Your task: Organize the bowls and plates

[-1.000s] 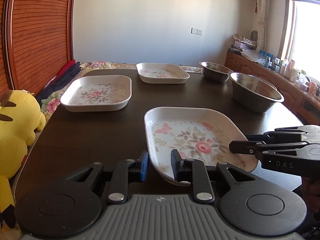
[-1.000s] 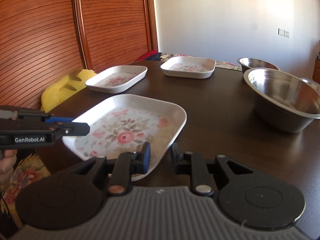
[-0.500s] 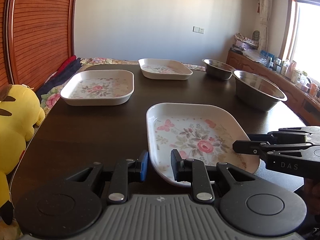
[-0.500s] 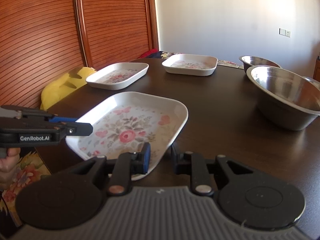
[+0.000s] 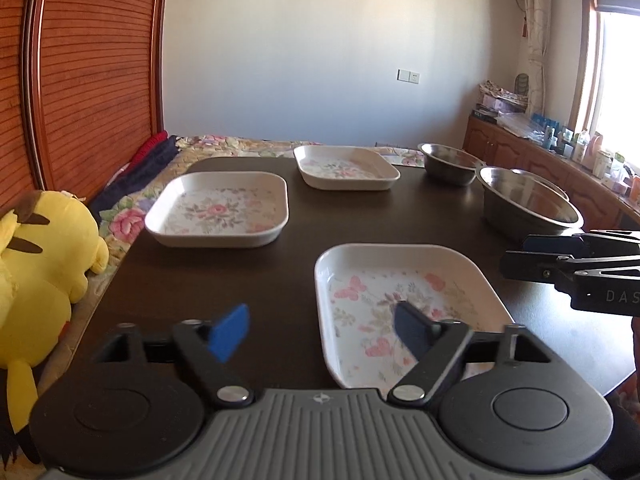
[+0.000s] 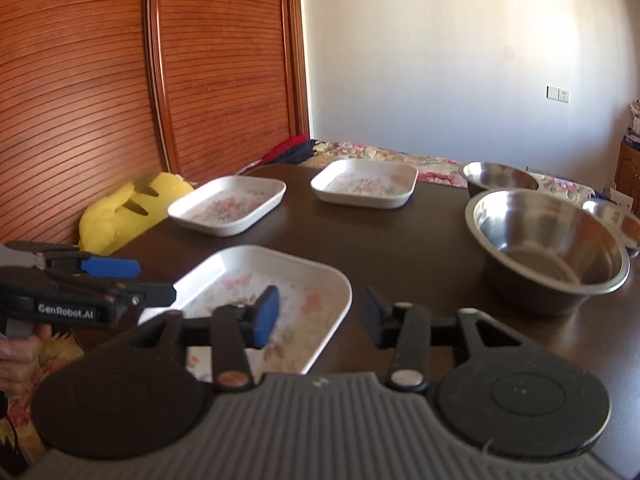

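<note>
Three square white floral plates lie on the dark table (image 5: 304, 220). The nearest plate (image 5: 404, 304) (image 6: 272, 292) lies at the front edge. A second plate (image 5: 218, 208) (image 6: 228, 208) lies at the left, a third plate (image 5: 346, 166) (image 6: 366, 182) at the back. A large steel bowl (image 5: 528, 206) (image 6: 548, 252) stands at the right, a smaller steel bowl (image 5: 448, 162) (image 6: 500, 178) behind it. My left gripper (image 5: 320, 330) is open, its jaws astride the near plate's left rim. My right gripper (image 6: 316, 316) is open, astride its right rim.
A yellow plush toy (image 5: 36, 264) sits off the table's left side beside wooden slatted doors (image 6: 120, 80). A third steel bowl (image 6: 616, 220) shows behind the large one. A cluttered wooden counter (image 5: 560, 152) runs along the right under the window.
Both grippers have opened wide from nearly shut and drawn back slightly. The near plate stays on the table.
</note>
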The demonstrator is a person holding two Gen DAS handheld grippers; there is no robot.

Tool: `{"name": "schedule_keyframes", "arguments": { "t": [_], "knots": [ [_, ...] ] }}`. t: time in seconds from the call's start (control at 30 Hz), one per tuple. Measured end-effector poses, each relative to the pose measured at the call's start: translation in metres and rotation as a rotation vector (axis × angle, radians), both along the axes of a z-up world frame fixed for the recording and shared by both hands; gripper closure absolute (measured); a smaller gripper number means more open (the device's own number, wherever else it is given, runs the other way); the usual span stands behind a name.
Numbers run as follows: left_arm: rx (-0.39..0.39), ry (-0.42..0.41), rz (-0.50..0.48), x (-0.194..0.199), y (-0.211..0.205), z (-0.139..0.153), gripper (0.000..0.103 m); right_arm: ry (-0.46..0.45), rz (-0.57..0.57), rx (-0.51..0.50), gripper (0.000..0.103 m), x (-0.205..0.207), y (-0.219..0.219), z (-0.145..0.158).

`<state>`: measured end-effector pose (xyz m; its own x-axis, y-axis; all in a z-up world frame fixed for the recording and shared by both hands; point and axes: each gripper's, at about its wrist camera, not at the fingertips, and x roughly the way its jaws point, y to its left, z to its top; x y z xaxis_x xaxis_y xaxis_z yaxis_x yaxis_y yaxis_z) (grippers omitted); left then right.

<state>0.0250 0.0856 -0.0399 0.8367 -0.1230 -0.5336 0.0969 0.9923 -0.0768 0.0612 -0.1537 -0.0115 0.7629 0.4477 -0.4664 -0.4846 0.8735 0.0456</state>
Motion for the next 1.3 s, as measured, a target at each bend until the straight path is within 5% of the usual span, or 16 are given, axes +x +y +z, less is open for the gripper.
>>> {"name": "schedule_keyframes", "arguments": {
  "t": [0.2, 0.83, 1.3],
  "knots": [
    [0.0, 0.01, -0.006, 0.005, 0.0, 0.005, 0.001, 0.001, 0.004, 0.001, 0.044, 0.007, 0.003, 0.003],
    [0.012, 0.094, 0.044, 0.029, 0.02, 0.012, 0.001, 0.012, 0.019, 0.004, 0.042, 0.025, 0.016, 0.008],
    [0.025, 0.043, 0.019, 0.056, 0.045, 0.032, 0.001, 0.003, 0.065, -0.009, 0.041, 0.055, 0.043, 0.023]
  ]
}}
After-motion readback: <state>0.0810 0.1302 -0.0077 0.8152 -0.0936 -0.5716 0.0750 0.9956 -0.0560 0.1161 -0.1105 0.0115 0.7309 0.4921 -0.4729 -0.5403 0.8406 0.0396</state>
